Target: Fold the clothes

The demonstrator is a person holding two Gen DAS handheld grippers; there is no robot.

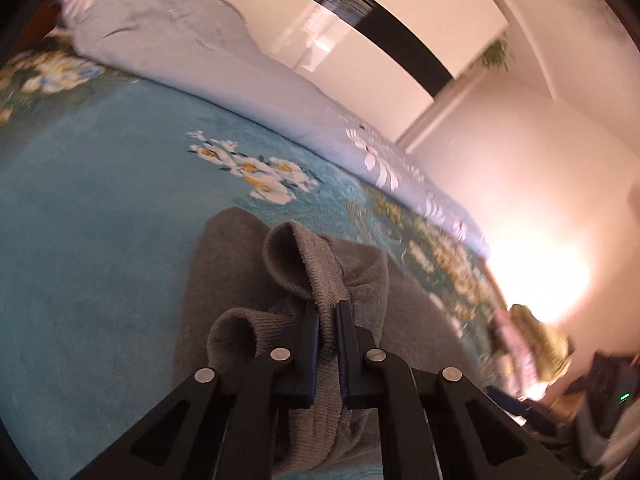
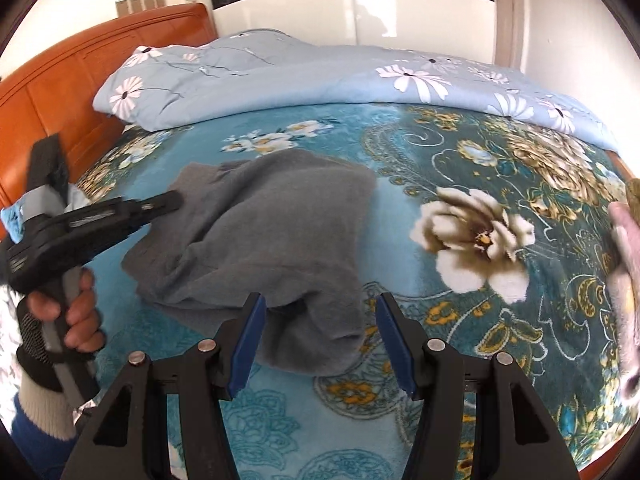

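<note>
A grey knit garment [image 2: 264, 232] lies crumpled on the blue floral bedspread [image 2: 460, 152]. My left gripper [image 1: 329, 308] is shut on a bunched fold of the grey garment [image 1: 312, 264] and lifts that edge a little. In the right wrist view the left gripper [image 2: 172, 202] reaches the garment's left edge, held by a hand. My right gripper [image 2: 320, 312] is open and empty, its blue pads on either side of the garment's near corner, just above it.
A light blue quilt with white flowers [image 2: 320, 76] is heaped along the far side of the bed. An orange wooden headboard [image 2: 60, 80] stands at the left. Other clothes [image 2: 628, 272] lie at the bed's right edge.
</note>
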